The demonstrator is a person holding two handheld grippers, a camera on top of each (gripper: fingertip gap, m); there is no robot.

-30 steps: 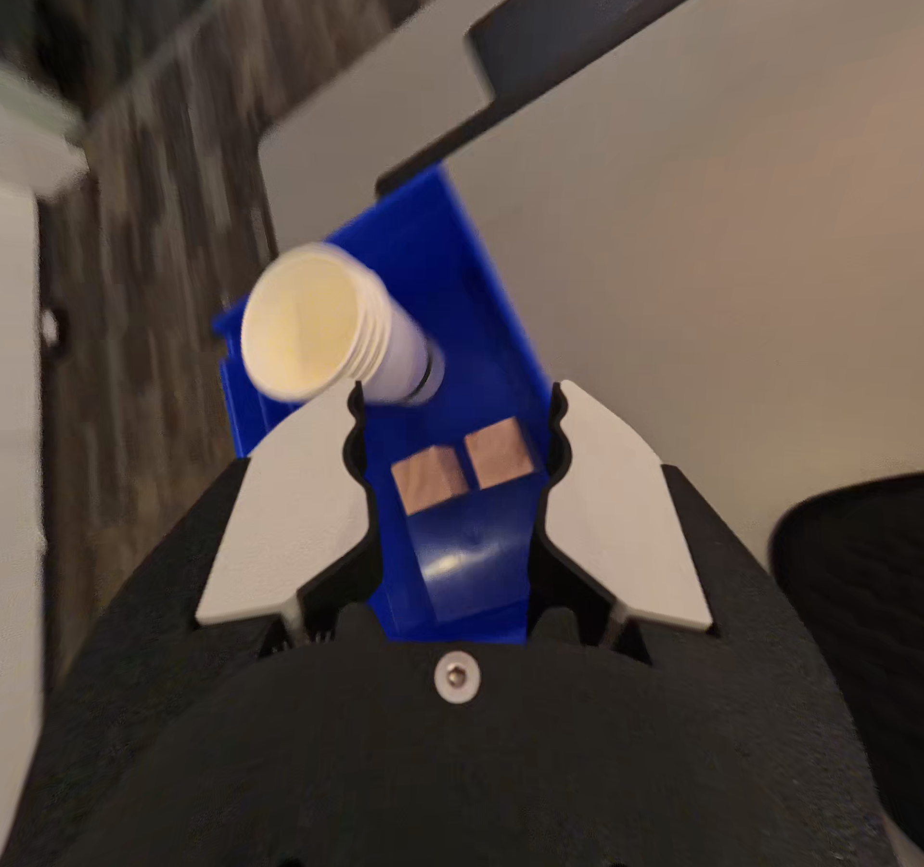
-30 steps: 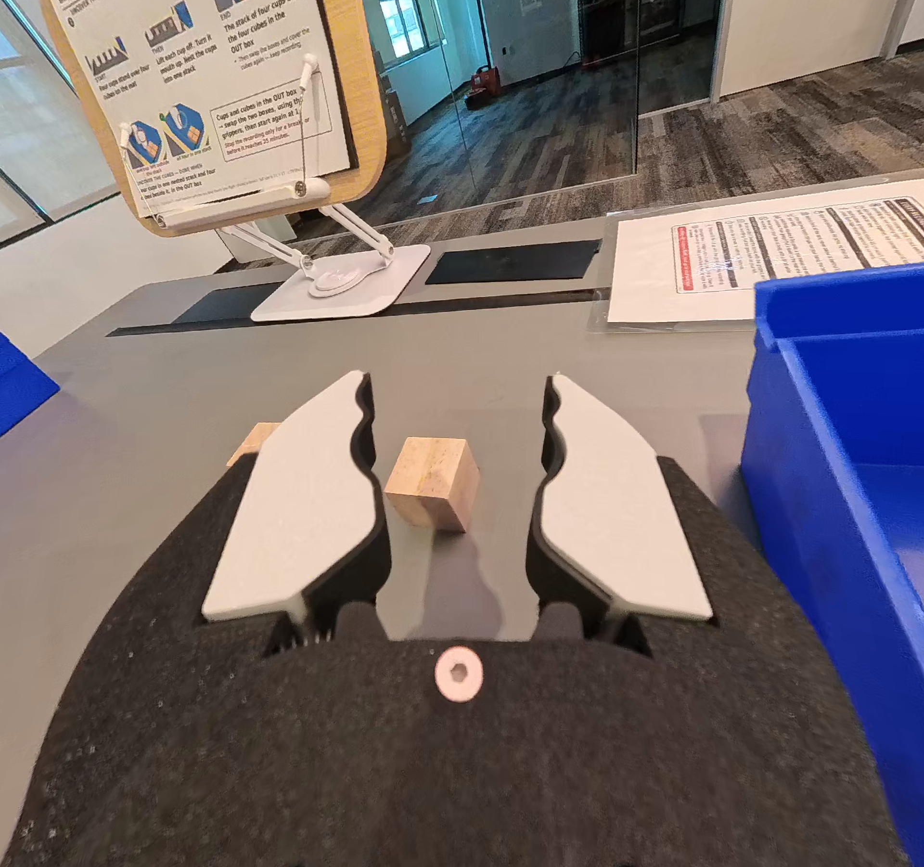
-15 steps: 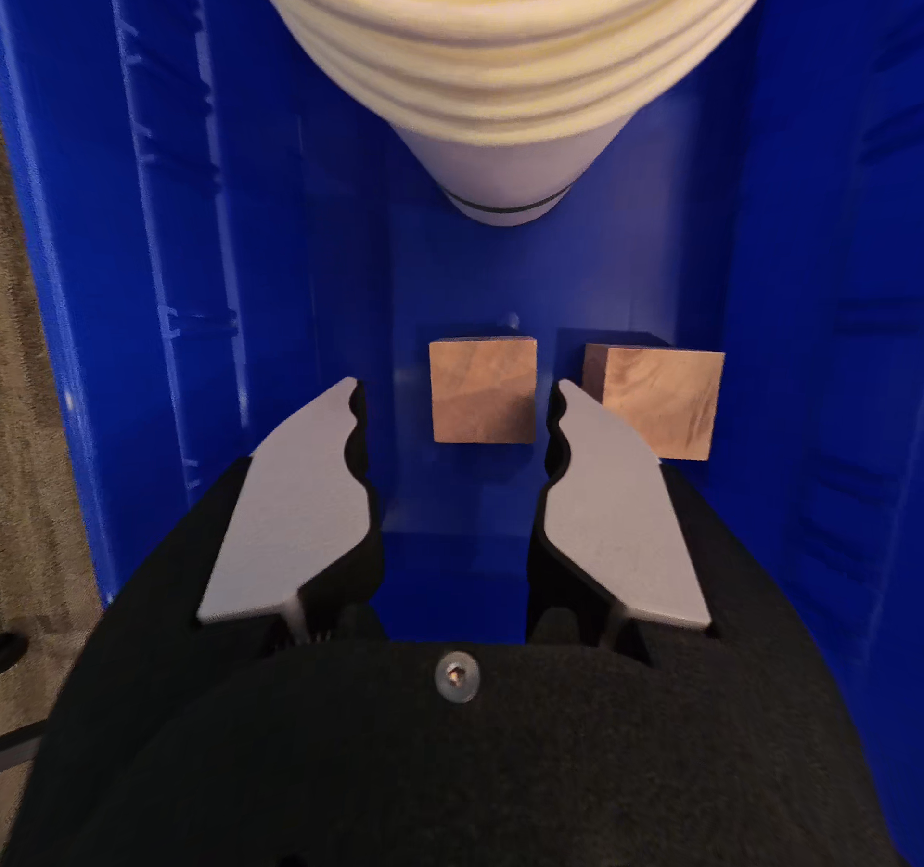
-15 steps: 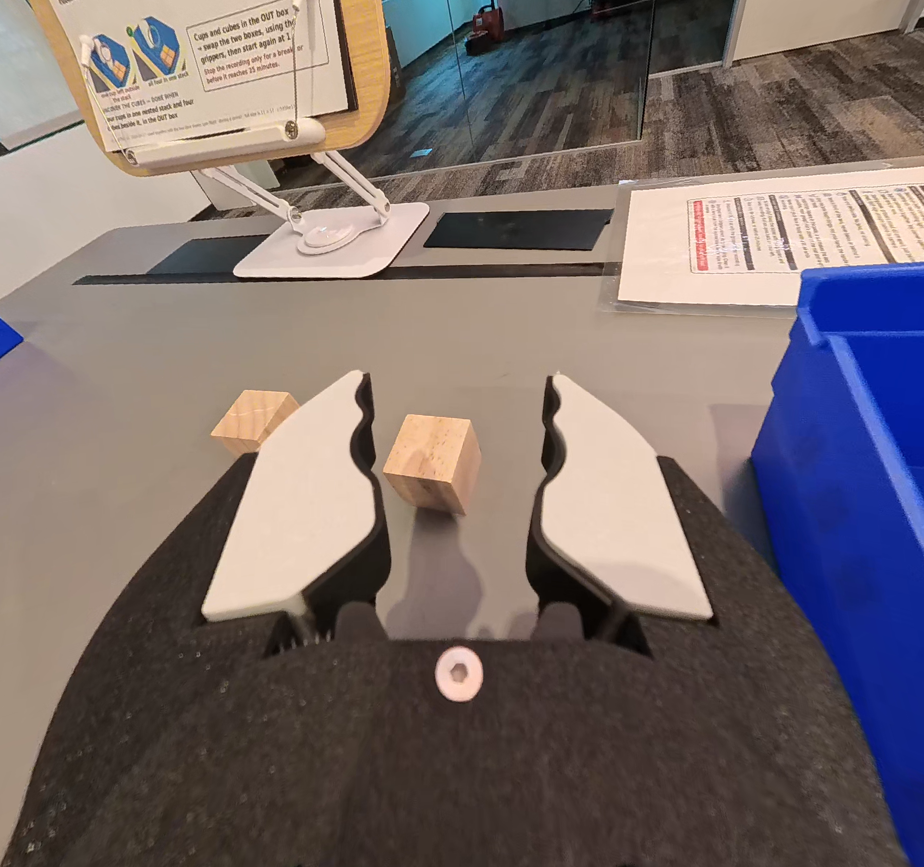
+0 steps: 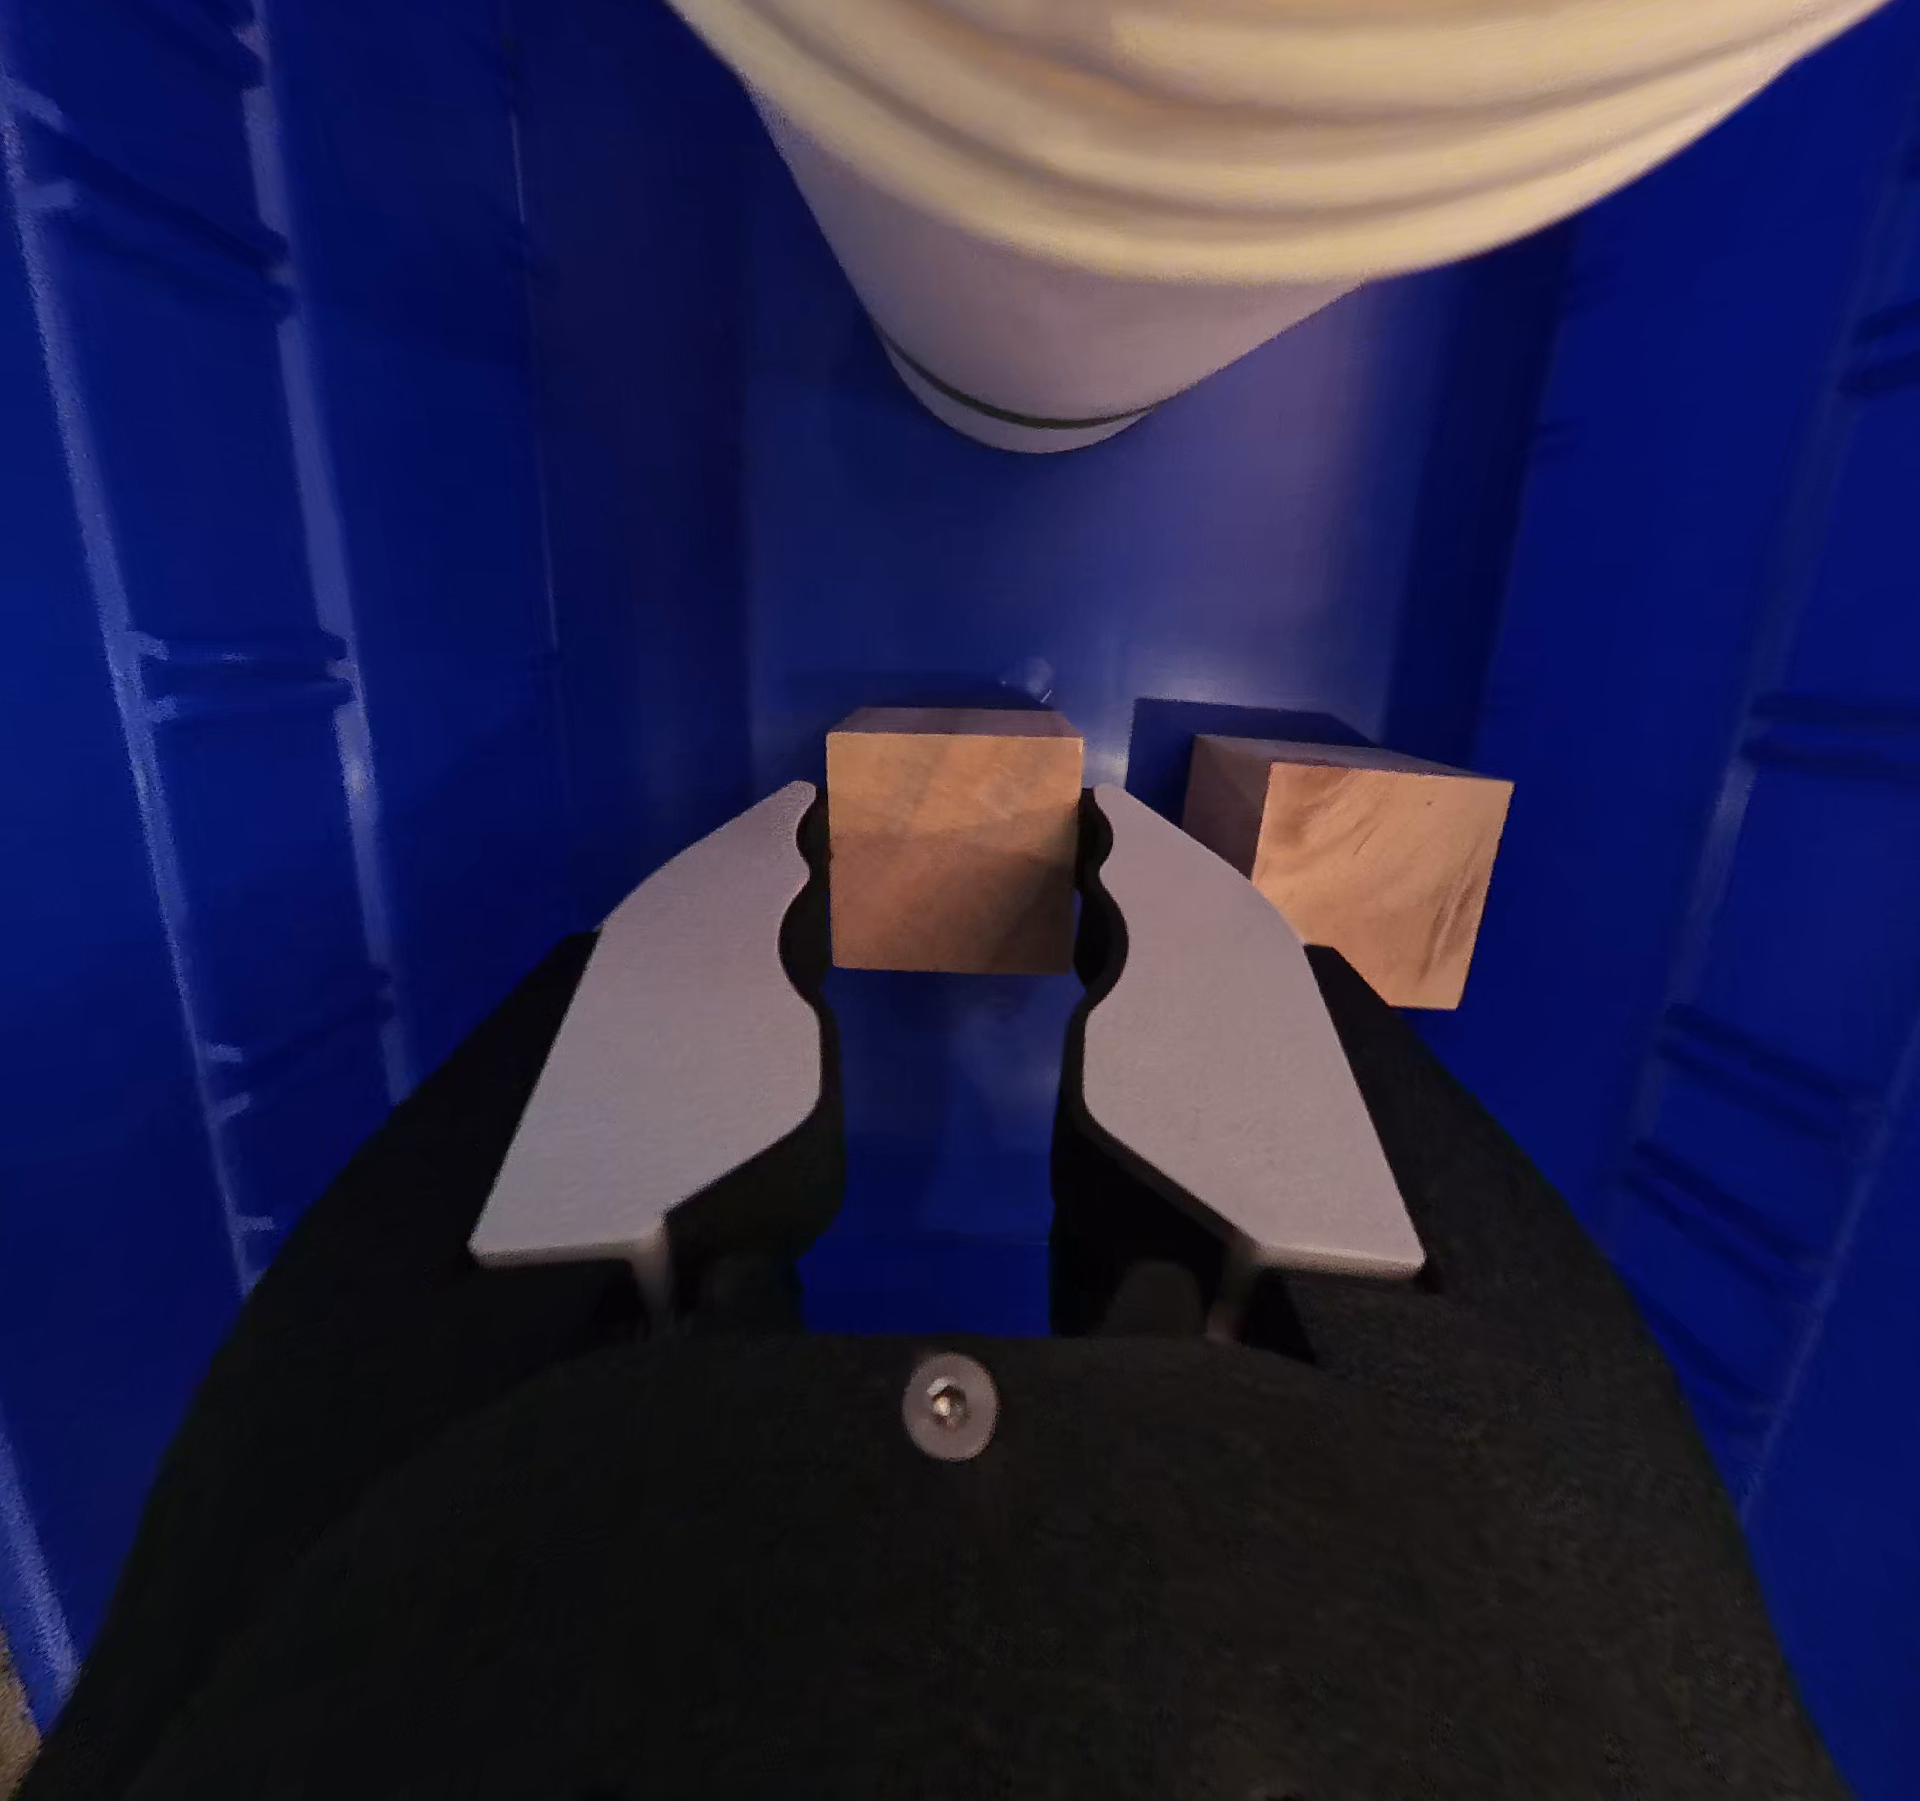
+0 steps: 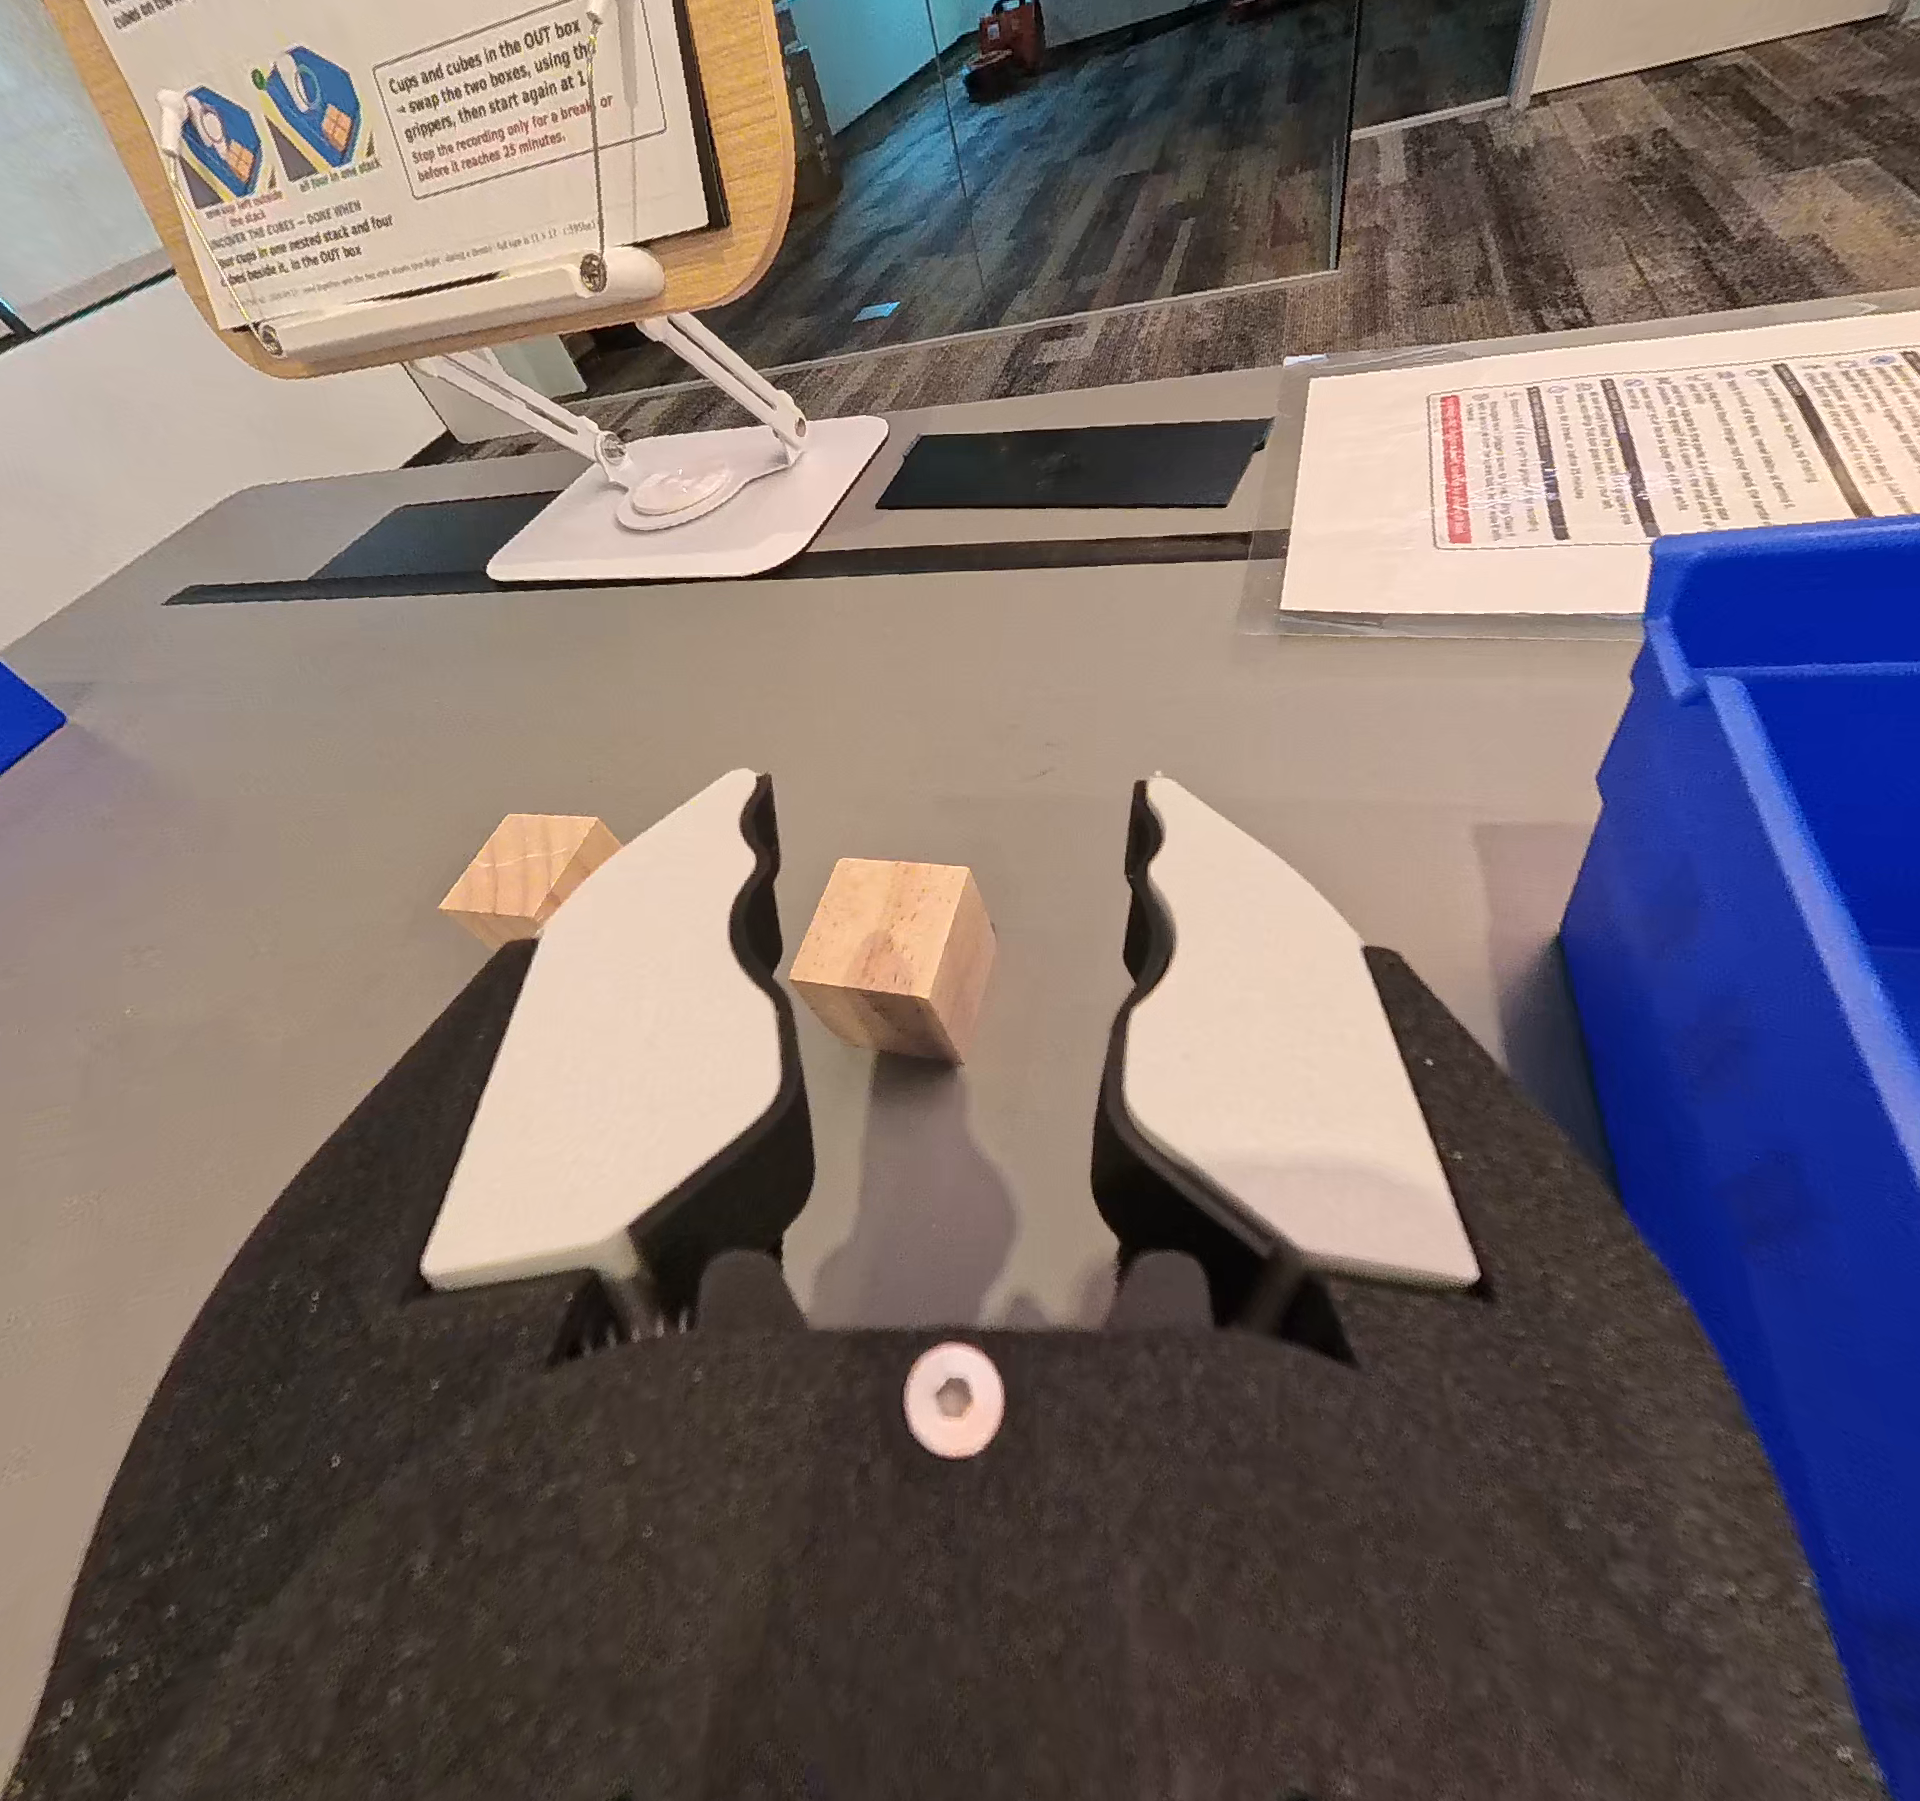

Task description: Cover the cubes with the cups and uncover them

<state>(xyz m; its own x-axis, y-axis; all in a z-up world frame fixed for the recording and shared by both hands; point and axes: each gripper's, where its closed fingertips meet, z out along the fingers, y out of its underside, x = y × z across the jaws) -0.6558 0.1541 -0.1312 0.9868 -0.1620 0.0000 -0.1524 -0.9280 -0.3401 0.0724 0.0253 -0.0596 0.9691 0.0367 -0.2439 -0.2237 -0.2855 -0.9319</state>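
Printed sheets [image 6: 1600, 489] lie unread on our grey worktop [image 6: 1039, 691]; left claw [image 5: 951, 801] clamps a wooden cube [image 5: 951, 863], right claw [image 6: 951, 785] gapes, empty, above another [image 6: 894, 956].

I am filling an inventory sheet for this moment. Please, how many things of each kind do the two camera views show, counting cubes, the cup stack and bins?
Wooden cubes: 4, two in the left bin, two on the table.
Nested cup stack: 1.
Blue bins: 2.
Total: 7.
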